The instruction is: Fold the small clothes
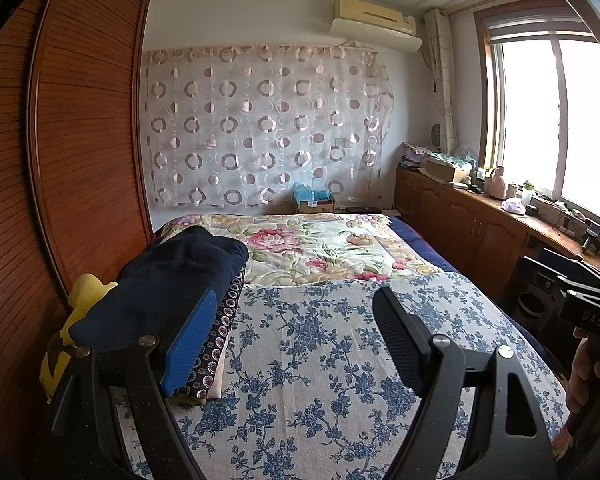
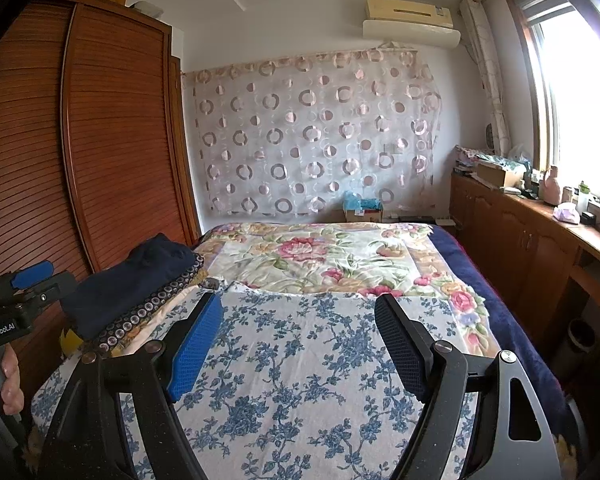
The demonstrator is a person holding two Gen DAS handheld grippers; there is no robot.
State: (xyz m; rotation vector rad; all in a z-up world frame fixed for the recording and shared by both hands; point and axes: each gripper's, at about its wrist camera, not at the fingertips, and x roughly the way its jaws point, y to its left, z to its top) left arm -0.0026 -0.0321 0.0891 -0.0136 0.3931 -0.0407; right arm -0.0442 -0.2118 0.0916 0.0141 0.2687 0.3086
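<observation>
1. The left gripper (image 1: 296, 320) is held spread wide, nothing between its jaws.
2. The right gripper (image 2: 300, 328) is likewise spread and empty.
3. The folded clothes stack (image 1: 180, 280) is seen left of both grippers, on the bed (image 1: 340, 360).

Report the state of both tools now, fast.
Left tool: open, holding nothing, above the blue-flowered sheet.
Right tool: open, holding nothing.
</observation>
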